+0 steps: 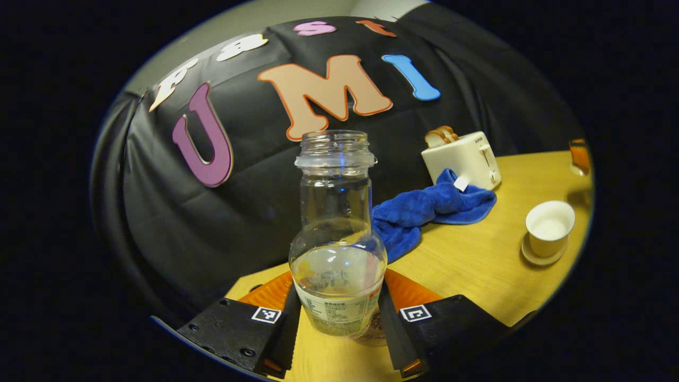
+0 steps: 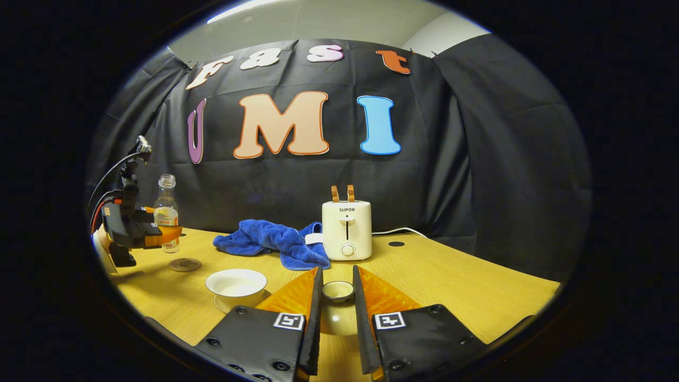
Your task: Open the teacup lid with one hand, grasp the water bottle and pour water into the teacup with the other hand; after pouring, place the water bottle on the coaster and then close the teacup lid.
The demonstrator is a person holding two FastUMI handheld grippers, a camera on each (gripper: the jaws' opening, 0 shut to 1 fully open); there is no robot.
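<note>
I am holding my left gripper [image 1: 337, 318] level and low over the yellow wooden table [image 1: 467, 265], its two fingers clenching the clear, uncapped plastic water bottle [image 1: 337, 239] at its labelled lower body, one finger pressing on each side. The bottle is standing upright, and water is filling it to roughly its widest part, with the neck above it clear. In the left gripper view, the open white ceramic teacup [image 1: 549, 228] is sitting on its saucer at about three o'clock, with pale liquid inside it. At two o'clock, a rumpled blue towel [image 1: 424, 212] is lying against a cream toaster [image 1: 464, 159] with bread slices sticking up from its slots. I am keeping my right gripper [image 2: 337, 318] low and level too, its fingers grasping the small white teacup lid [image 2: 338, 305] by the sides, knob facing forward. In the right gripper view, the teacup [image 2: 236, 284] is sitting at nine o'clock of my fingers, a round dark coaster [image 2: 184, 264] is lying bare at ten o'clock, and the bottle is just beyond it in the other gripper.
</note>
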